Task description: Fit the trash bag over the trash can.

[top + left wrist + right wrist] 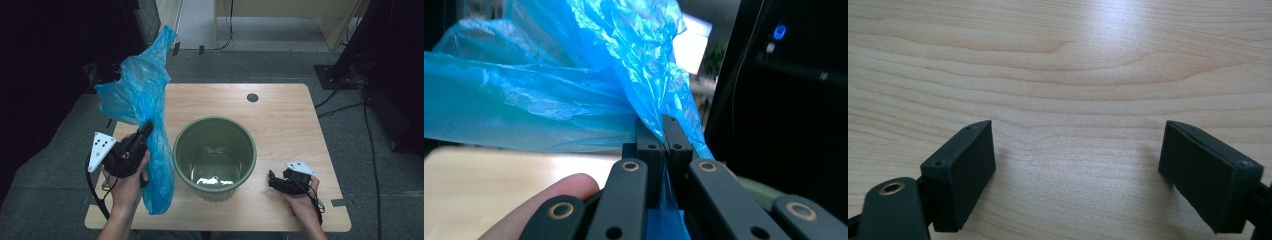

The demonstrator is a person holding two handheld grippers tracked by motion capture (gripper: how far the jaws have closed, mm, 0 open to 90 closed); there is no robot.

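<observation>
**Bin liner up, bucket waiting**

From the high view we see the left gripper (pixel 145 129) holding a blue plastic bag (pixel 142 100) in the air at the left edge of the counter (pixel 285 115), the film billowing above the hand and trailing down past it to the wood. The green bucket (pixel 215 156) stands empty mid-counter, just right of the bag. We judge that we are at the lifting step; next the bag's mouth has to be found and spread over the bucket's rim, which likely calls for the right gripper (pixel 272 181), resting on the counter beside the bucket.

In the left gripper view the fingers (pixel 650 145) are pressed together, pinching a fold of the thin, crinkled, translucent bag (pixel 574 85).

In the right gripper view the fingers (pixel 965 172) stand spread over bare wood, holding nothing.
</observation>
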